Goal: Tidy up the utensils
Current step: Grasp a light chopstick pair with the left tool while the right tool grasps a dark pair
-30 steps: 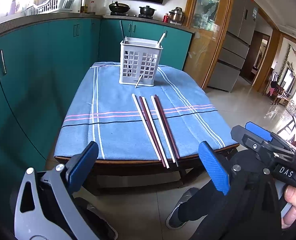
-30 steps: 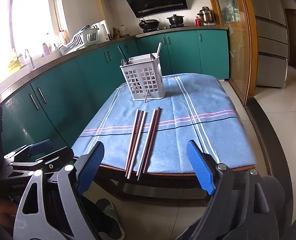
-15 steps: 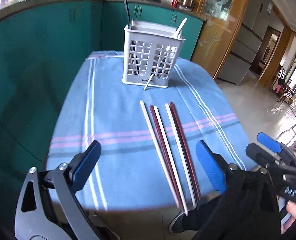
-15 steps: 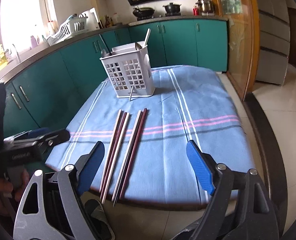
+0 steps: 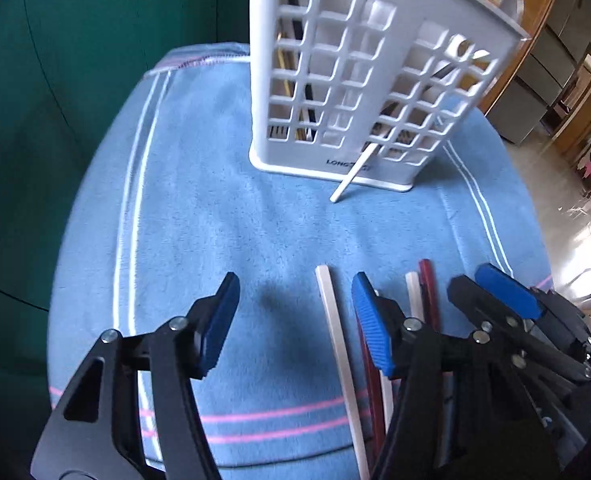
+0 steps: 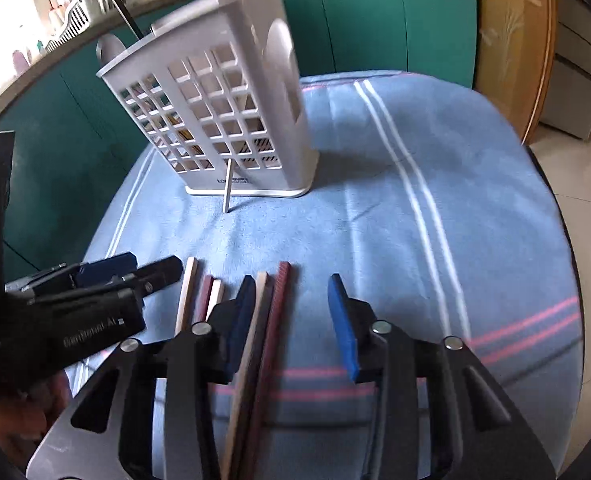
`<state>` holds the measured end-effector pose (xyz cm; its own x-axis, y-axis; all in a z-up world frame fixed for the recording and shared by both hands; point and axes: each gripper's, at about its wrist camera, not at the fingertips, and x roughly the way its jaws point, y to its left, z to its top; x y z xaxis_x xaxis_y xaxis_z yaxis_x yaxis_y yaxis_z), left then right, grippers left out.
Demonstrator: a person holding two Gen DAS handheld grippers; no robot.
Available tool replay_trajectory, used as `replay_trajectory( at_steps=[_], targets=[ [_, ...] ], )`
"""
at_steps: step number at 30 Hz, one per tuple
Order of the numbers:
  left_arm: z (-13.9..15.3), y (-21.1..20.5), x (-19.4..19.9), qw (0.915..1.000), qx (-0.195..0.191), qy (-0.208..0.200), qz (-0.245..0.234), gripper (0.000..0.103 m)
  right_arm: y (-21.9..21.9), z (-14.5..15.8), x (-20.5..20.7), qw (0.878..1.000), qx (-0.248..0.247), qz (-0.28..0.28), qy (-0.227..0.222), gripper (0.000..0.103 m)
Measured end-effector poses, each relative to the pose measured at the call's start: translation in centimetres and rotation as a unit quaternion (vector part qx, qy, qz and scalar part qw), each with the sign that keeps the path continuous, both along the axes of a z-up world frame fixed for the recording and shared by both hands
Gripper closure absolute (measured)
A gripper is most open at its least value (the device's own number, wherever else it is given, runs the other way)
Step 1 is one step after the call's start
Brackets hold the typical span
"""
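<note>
Both hand-held grippers, left [image 5: 295,320] and right [image 6: 291,320], are closing over the white and dark-red chopsticks [image 6: 271,320] lying near the white slotted plastic holder [image 5: 359,92] on the blue-clothed table [image 5: 223,208], gripping nothing yet; pickup seems imminent.

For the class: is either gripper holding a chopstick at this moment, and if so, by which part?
Neither: left gripper and right gripper have just been closing, but their pads press on no chopsticks.

Teal cabinets [image 6: 379,20] ran behind the desk from nine o'clock round to one, under a grey countertop [image 6: 23,80]. Bright daylight poured in at ten o'clock, where a white dish rack [image 6: 83,12] stood. At two o'clock stood a wooden door frame [image 6: 543,40], pale tiled floor [image 6: 575,168] beside it.
</note>
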<state>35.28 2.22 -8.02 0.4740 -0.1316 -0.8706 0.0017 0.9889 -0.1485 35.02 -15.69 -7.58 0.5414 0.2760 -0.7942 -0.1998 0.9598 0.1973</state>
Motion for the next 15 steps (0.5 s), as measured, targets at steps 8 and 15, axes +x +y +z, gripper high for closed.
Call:
replay_trajectory(
  at_steps=[8, 15],
  targets=[
    [-1.2, -0.6, 1.1, 0.9998, 0.021, -0.006, -0.001, 0.045, 1.5, -1.9, 2.0, 0.999, -0.043, -0.001, 0.016, 0.077],
    [-1.2, -0.9, 0.2, 0.9984, 0.05, -0.022, -0.009, 0.052, 3.4, -2.2, 1.6, 0.994, -0.105, 0.019, -0.004, 0.081]
  ],
)
